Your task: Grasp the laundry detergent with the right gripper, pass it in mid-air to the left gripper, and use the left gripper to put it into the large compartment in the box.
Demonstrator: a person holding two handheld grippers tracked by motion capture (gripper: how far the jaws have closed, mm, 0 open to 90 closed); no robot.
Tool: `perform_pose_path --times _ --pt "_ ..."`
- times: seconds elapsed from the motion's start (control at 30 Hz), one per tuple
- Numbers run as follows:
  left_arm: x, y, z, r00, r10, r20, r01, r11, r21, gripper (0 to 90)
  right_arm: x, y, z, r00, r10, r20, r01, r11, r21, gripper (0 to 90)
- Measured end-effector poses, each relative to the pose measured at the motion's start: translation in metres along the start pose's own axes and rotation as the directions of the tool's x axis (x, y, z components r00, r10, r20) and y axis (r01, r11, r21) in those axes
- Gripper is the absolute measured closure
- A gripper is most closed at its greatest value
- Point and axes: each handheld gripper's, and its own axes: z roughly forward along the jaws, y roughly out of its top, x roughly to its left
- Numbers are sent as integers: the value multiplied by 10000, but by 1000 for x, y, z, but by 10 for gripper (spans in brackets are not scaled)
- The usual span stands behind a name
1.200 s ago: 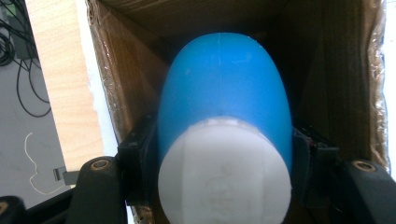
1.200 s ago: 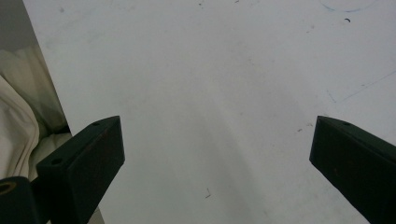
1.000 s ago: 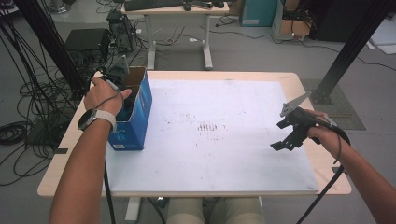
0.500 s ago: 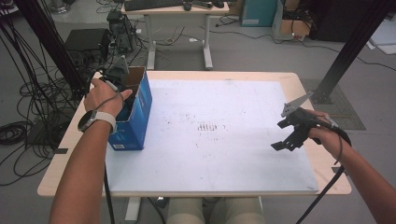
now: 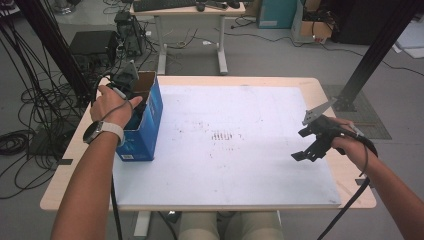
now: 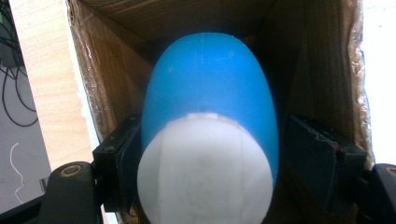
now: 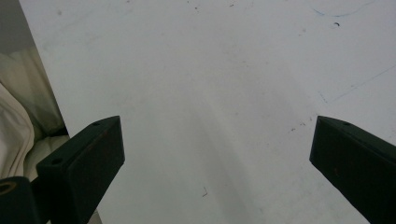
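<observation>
While the left tongs (image 6: pixel 205 172) sit down inside the box (image 5: pixel 145 125) at the worktop's (image 5: pixel 240 165) left edge, their jaws have just been opening, w/ the blue-and-white capsule (image 6: pixel 210 130) between them, right pad clear of it. Looks like the drop-off step; next: lift straight out w/o snagging. Right tongs (image 5: pixel 307 145) hover released, near right.

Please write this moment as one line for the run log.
left tool: inside blue box, jaws have just been opening, blue-white object between them | right tool: open, empty, over white board
</observation>
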Motion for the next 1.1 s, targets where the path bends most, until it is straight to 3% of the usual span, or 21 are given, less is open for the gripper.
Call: perform_pose_path --times 0.4,0.73,0.87,0.97,1.1 --pt "6 -3 -6 9988 -6 480 15 9998 -185 238 1 3 1 10000 -43 -15 43 10000 36 31" --pt "5 -4 -12 9989 182 421 -161 9987 -489 192 1 4 2 9999 -90 -75 90 10000 41 31" --pt "5 -6 -20 9991 194 369 -169 9977 -652 150 1 4 1 10000 -55 -41 55 10000 16 31" --pt "6 -6 -31 9981 197 576 -140 9951 -980 143 0 3 0 10000 -2 -56 2 10000 9 31" --pt "9 -7 -44 9981 -84 604 160 9920 -1250 113 0 3 0 10000 10 -48 -10 10000 30 31"
